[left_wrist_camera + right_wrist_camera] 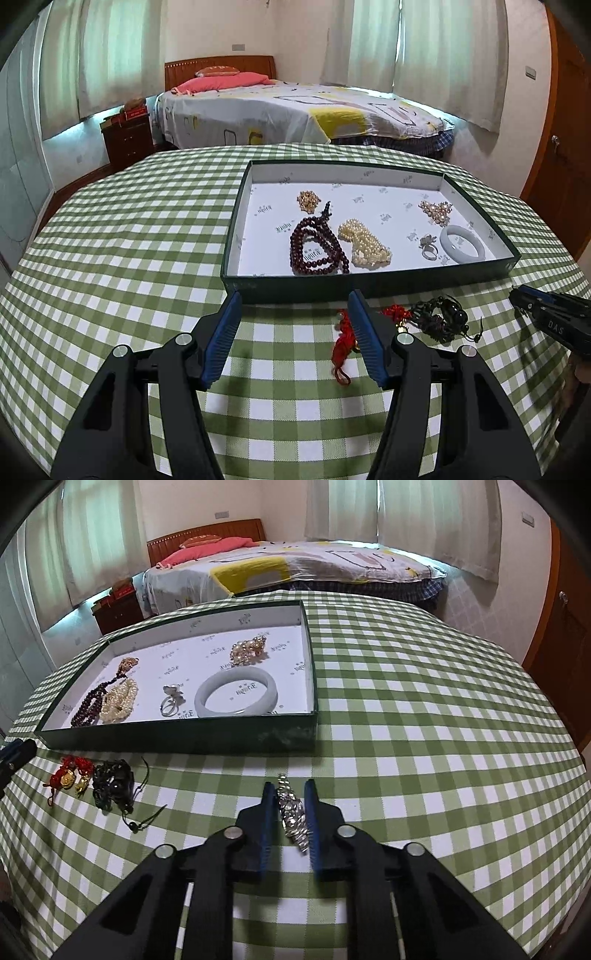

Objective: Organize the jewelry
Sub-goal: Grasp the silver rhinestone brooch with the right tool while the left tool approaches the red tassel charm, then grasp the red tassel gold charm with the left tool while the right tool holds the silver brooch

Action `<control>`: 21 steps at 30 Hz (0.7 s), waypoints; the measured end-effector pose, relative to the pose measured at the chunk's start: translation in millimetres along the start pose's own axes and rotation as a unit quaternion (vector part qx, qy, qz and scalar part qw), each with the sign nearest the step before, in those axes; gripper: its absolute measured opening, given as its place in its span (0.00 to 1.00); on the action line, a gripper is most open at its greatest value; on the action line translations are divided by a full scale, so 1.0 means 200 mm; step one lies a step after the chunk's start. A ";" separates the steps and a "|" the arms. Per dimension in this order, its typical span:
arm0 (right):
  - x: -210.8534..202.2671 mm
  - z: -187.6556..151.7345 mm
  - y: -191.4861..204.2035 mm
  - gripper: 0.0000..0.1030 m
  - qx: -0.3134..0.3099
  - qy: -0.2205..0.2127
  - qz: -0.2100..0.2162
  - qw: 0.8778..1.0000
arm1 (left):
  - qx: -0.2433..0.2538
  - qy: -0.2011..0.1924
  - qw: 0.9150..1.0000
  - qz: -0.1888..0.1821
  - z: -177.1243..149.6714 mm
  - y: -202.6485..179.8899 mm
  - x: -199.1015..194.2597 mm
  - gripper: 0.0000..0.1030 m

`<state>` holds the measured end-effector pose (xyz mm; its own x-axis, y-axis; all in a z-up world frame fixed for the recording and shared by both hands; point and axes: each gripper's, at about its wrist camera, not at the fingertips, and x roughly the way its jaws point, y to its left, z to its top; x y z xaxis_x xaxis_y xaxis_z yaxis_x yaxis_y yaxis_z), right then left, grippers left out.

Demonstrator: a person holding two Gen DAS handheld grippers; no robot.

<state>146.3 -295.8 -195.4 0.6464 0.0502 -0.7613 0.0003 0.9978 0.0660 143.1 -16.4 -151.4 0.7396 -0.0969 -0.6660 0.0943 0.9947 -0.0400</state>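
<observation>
A dark green tray [369,286] [177,734] with a white lining holds dark red beads [317,247], a pearl necklace [365,242], a pale jade bangle [463,247] [236,696], a silver ring [170,701] and gold and pearl pieces. In front of the tray on the cloth lie a red cord charm [341,345] [70,777] and a black cord piece [441,319] [112,784]. My left gripper [293,301] is open and empty, just before the tray. My right gripper [290,788] is closed around a silver metal bracelet [293,814] above the cloth.
The table wears a green and white checked cloth [110,258]. The tray sits at its far middle. Behind the table stand a bed [295,107] and a dark wooden nightstand [127,138]. The right gripper's body shows at the right edge of the left wrist view [554,321].
</observation>
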 end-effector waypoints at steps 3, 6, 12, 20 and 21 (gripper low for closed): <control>-0.01 0.00 0.02 0.15 0.001 -0.001 0.008 1.000 | 0.003 0.004 1.000 -0.004 -0.01 -0.01 0.01 0.55; -0.02 0.00 0.05 0.15 -0.005 -0.005 0.018 1.000 | 0.009 0.009 1.000 -0.009 -0.01 -0.03 0.02 0.49; -0.04 0.01 0.09 0.15 -0.011 -0.013 0.031 0.999 | 0.018 0.025 0.999 -0.020 -0.04 -0.08 0.06 0.45; -0.04 0.01 0.07 0.15 -0.004 -0.012 0.037 0.999 | 0.025 0.046 0.998 -0.036 -0.05 -0.12 0.12 0.41; -0.03 0.02 0.07 0.15 -0.005 -0.011 0.038 0.999 | 0.026 0.047 0.998 -0.036 -0.05 -0.12 0.12 0.41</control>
<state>144.2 -281.7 -187.2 0.6609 0.1254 -0.7399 -0.0566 0.9915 0.1175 152.1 -42.8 -174.4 0.6640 -0.1628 -0.7298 0.1817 0.9819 -0.0537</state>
